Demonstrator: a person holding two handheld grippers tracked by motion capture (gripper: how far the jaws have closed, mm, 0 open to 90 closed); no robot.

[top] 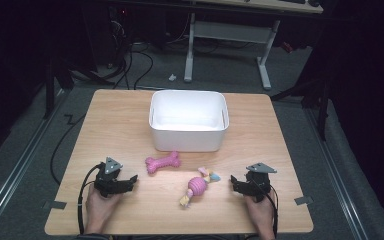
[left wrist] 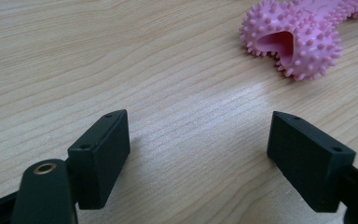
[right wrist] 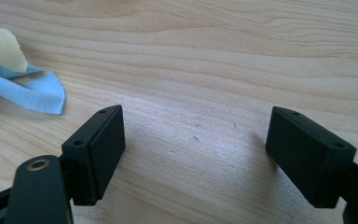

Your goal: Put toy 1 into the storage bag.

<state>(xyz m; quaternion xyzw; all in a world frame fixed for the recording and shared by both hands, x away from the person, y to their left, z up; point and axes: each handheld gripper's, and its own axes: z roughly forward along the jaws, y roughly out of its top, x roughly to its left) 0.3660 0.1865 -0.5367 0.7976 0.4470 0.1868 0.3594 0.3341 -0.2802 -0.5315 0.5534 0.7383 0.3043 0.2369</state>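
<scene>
High view, both grippers (top: pixel 130 181) (top: pixel 236 184) agape, bone toy (top: pixel 163 162) between

Left gripper (top: pixel 130 181) and right gripper (top: pixel 236 182) gape wide.

You are looking at one wooden table (top: pixel 110 125) carrying three loose items: one white bin (top: pixel 188 120), one pink spiky bone toy (top: pixel 163 162), one pink rope toy (top: pixel 198 186) with pale cloth tails. You are holding two grippers, the left gripper (top: pixel 130 181) and the right gripper (top: pixel 236 182), one per hand; two hands are showing.
</scene>
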